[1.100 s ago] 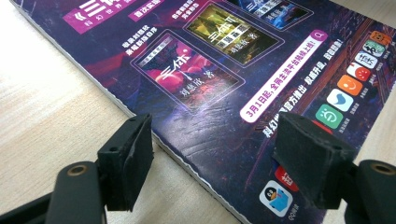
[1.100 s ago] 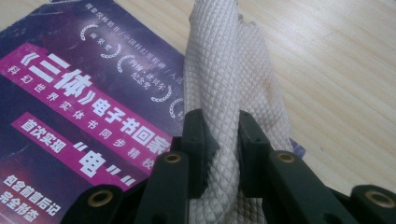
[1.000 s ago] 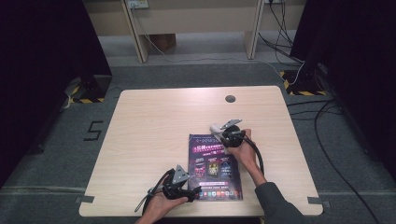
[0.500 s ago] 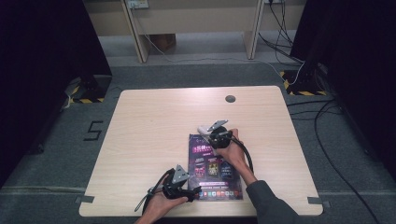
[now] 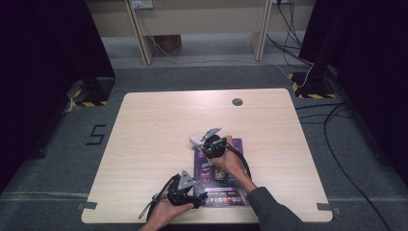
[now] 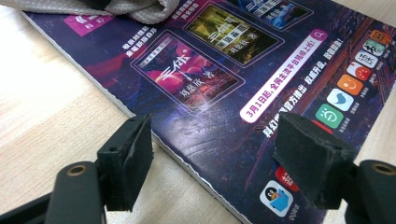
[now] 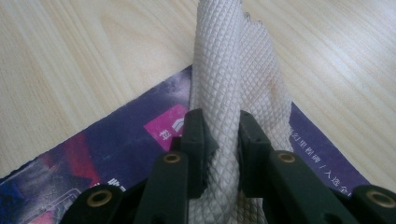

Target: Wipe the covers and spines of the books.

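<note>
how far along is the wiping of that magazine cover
Done: the right tongs are shut on the cloth, and the left tongs stand open over the magazine's near edge. In hand: the cloth drags over its far end. Left: the nearer cover, likely.

My right arm wears a dark grey sleeve (image 5: 269, 209). Both grippers are black: left gripper (image 6: 212, 161) has thick wedge-shaped pads on arms with brass-ringed screw holes; right gripper (image 7: 223, 140) shows the same brass-ringed holes. Each carries a grey three-cornered plate (image 5: 185, 180) and trails a black cable (image 5: 243, 161).
</note>
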`<state>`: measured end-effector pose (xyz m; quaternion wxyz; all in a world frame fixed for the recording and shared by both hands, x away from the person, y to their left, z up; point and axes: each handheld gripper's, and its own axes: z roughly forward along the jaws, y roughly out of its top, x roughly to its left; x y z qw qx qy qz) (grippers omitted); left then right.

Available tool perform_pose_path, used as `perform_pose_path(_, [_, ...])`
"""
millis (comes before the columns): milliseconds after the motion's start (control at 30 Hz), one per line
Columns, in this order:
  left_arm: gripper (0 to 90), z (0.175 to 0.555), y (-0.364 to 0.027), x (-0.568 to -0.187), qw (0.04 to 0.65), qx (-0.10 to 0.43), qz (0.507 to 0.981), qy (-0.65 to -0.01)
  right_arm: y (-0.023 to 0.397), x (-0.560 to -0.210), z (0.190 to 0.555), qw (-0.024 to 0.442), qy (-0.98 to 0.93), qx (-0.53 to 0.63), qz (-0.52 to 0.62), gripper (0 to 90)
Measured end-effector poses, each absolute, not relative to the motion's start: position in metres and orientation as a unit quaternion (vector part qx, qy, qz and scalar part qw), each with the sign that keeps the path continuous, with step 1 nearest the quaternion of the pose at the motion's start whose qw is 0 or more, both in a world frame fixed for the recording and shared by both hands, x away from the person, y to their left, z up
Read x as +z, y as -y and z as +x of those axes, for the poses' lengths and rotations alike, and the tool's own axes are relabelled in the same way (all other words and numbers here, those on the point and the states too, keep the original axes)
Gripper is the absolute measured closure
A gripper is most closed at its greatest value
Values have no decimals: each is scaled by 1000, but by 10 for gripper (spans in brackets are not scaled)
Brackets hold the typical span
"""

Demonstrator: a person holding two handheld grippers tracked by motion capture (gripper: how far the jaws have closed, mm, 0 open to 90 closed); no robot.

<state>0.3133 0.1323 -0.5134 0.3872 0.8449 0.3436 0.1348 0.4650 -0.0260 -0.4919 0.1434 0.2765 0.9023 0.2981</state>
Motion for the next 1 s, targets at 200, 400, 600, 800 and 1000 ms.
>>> perform_pose_path(200, [275,311,-132,-514,391,140,842,-345,35,-493,474,162,-896,295,290,763])
perform_pose_path(400, [273,312,-132,-514,390,139,842,-345,35,-492,473,166,-896,291,291,766])
perform_pose_path(600, [274,311,-132,-514,389,142,843,-342,24,-492,462,128,-906,301,267,764])
perform_pose_path(800, [274,310,-132,-514,387,147,845,-339,18,-491,452,116,-913,300,252,763])
perform_pose_path(1000, [274,310,-131,-514,388,149,844,-339,25,-492,459,132,-906,304,265,762])
